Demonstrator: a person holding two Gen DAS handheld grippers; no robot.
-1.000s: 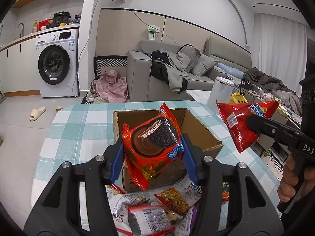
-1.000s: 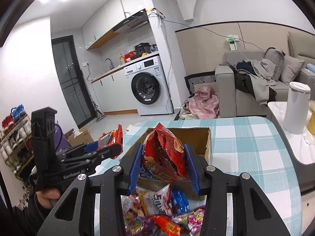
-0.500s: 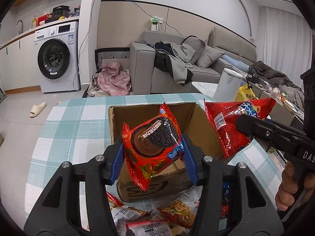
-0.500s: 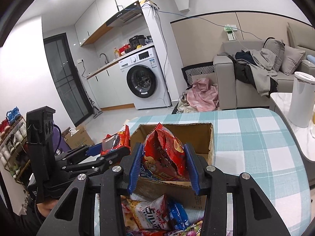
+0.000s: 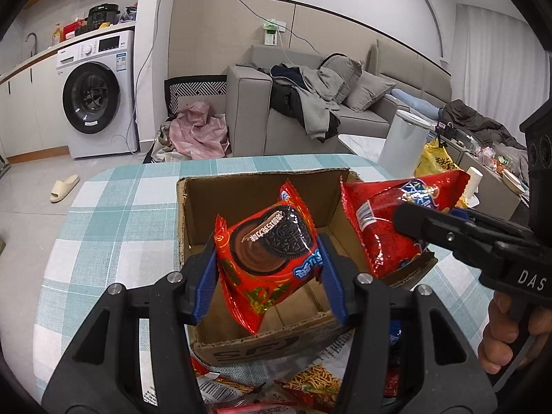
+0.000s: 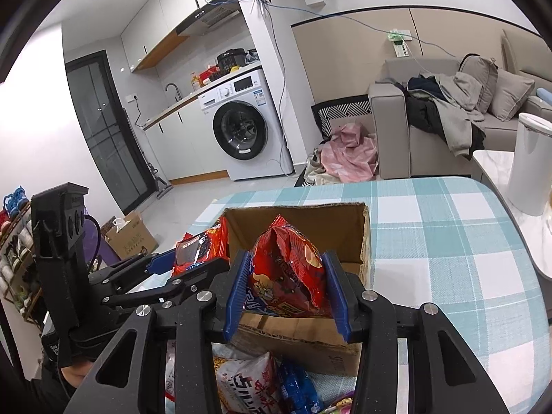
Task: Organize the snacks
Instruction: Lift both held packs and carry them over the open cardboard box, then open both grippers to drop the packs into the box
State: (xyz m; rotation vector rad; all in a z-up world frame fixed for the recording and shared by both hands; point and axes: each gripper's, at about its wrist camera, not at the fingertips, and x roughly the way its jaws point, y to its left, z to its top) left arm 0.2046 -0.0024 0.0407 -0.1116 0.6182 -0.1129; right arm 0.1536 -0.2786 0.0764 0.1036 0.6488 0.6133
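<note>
Moved forward and lower over the last second, both grippers, from short of the cardboard box to above its open top, with the box now larger in both wrist views. Left gripper clamped on a red cookie packet, blue pads pressed against its two sides, packet tilted and hanging over the box interior. Right gripper clamped on a red snack bag, held upright between the pads above the near wall of the box; seen from the left wrist view over the box's right-hand corner. Box resting on a teal-and-white checked tablecloth, apparently holding nothing inside where visible. Loose snack packets heaped on the cloth just in front of the box, beneath the grippers. Hand wrapped around the right gripper's handle.
</note>
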